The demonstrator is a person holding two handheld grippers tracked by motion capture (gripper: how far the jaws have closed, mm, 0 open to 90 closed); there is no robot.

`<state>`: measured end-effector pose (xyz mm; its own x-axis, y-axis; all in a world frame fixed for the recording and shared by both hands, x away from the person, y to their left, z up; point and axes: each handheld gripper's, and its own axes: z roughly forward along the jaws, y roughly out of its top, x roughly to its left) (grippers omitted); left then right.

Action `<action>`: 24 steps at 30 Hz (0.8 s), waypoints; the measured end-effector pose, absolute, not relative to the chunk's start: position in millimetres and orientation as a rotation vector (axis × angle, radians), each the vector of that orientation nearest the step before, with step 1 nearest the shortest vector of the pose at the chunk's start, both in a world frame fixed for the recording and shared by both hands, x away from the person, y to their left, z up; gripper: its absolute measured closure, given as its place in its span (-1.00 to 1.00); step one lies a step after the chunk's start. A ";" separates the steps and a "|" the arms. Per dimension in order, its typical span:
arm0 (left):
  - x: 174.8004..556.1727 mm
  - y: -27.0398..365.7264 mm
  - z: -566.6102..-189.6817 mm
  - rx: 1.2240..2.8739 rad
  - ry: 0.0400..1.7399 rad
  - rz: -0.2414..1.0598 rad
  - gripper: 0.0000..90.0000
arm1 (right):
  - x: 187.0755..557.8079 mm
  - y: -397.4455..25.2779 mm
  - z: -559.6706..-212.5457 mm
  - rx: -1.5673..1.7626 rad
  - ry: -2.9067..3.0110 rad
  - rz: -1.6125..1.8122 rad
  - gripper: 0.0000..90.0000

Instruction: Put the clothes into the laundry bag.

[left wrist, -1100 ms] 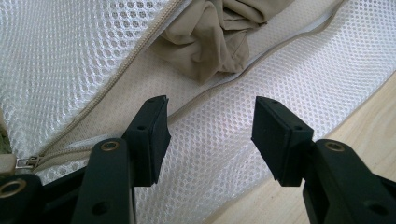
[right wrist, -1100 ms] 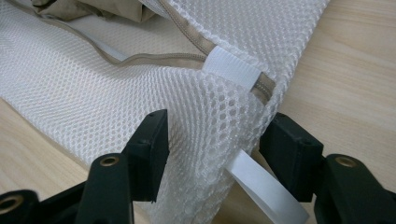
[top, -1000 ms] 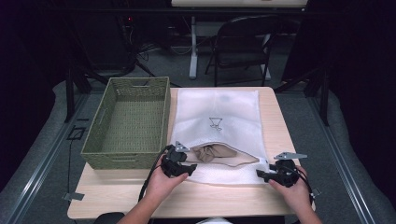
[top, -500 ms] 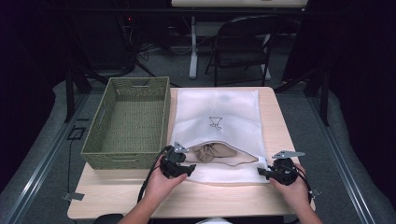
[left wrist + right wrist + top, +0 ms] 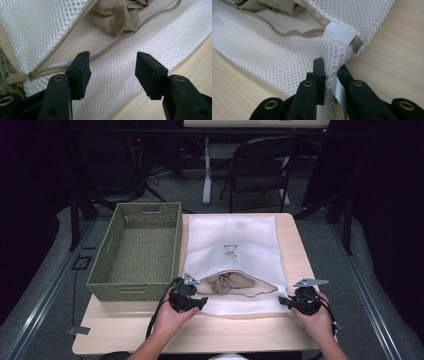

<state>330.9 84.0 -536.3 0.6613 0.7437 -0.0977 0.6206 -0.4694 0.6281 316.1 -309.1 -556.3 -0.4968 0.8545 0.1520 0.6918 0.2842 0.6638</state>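
Two grippers: both work the near edge of the mesh laundry bag (image 5: 230, 255), which lies flat on the table (image 5: 250, 335) beside the green basket (image 5: 137, 250).
Right gripper (image 5: 331, 72): clenched on the bag's near right corner.
Left gripper (image 5: 112, 72): jaws spread, empty, over the lower lip.
Zipper opening: runs left to right between your hands; tan garment (image 5: 227, 282) lies inside.
Nearer hand: your left, just beside the zipper pull (image 5: 15, 78).

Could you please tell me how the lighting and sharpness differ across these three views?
High view: the pale wooden table and white mesh laundry bag are lit and slightly soft, the surrounding room dark. Left gripper view: the mesh is crisp, the left gripper near the lens a little soft. Right gripper view: even light, sharp weave where the right gripper pinches the bag.
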 end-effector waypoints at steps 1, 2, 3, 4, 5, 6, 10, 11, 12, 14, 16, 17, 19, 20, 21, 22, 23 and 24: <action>330.4 84.3 -536.5 2.228 1.057 0.247 0.02 | 316.6 -309.5 -556.2 1.430 2.318 1.024 0.82; 330.2 85.3 -536.5 2.230 1.055 0.250 0.02 | 317.2 -310.3 -556.2 1.426 2.309 1.022 0.82; 330.0 86.1 -536.6 2.230 1.055 0.249 0.02 | 317.9 -311.4 -555.5 1.425 2.314 1.014 0.82; 329.5 86.6 -536.8 2.230 1.060 0.248 0.02 | 318.5 -311.9 -555.1 1.428 2.311 1.014 0.82; 329.3 87.4 -537.2 2.231 1.063 0.250 0.02 | 319.1 -312.5 -554.6 1.429 2.307 1.015 0.82; 328.8 88.0 -537.5 2.229 1.069 0.250 0.02 | 320.1 -313.6 -554.1 1.428 2.305 1.014 0.82; 327.4 90.2 -538.3 2.226 1.080 0.247 0.01 | 324.4 -316.3 -553.5 1.426 2.288 0.990 0.83; 326.9 90.3 -538.6 2.222 1.084 0.247 0.00 | 325.6 -316.6 -553.5 1.431 2.281 0.993 0.83; 326.6 91.0 -538.5 2.228 1.082 0.250 0.00 | 326.4 -316.9 -553.6 1.432 2.274 0.988 0.83; 325.5 92.1 -538.4 2.225 1.089 0.250 -0.02 | 329.0 -318.7 -553.4 1.434 2.273 0.980 0.83; 324.5 93.0 -538.7 2.217 1.100 0.247 -0.03 | 331.0 -320.2 -553.3 1.441 2.269 0.978 0.83; 324.3 93.7 -538.5 2.221 1.103 0.251 -0.04 | 332.1 -321.0 -553.2 1.442 2.269 0.972 0.83; 323.6 94.7 -539.0 2.218 1.117 0.252 -0.06 | 333.6 -322.1 -553.3 1.446 2.262 0.966 0.83; 323.1 95.4 -538.9 2.222 1.122 0.248 -0.07 | 334.5 -322.9 -553.3 1.444 2.268 0.966 0.83; 322.4 96.1 -538.8 2.221 1.129 0.256 -0.07 | 335.2 -323.3 -553.4 1.448 2.265 0.967 0.83; 321.8 96.8 -538.7 2.219 1.136 0.257 -0.08 | 336.4 -323.9 -553.7 1.446 2.268 0.966 0.83; 321.4 97.3 -538.5 2.221 1.139 0.259 -0.09 | 336.9 -324.3 -553.5 1.451 2.268 0.959 0.83; 320.3 97.6 -538.9 2.218 1.154 0.253 -0.10 | 337.3 -324.3 -553.6 1.454 2.265 0.957 0.83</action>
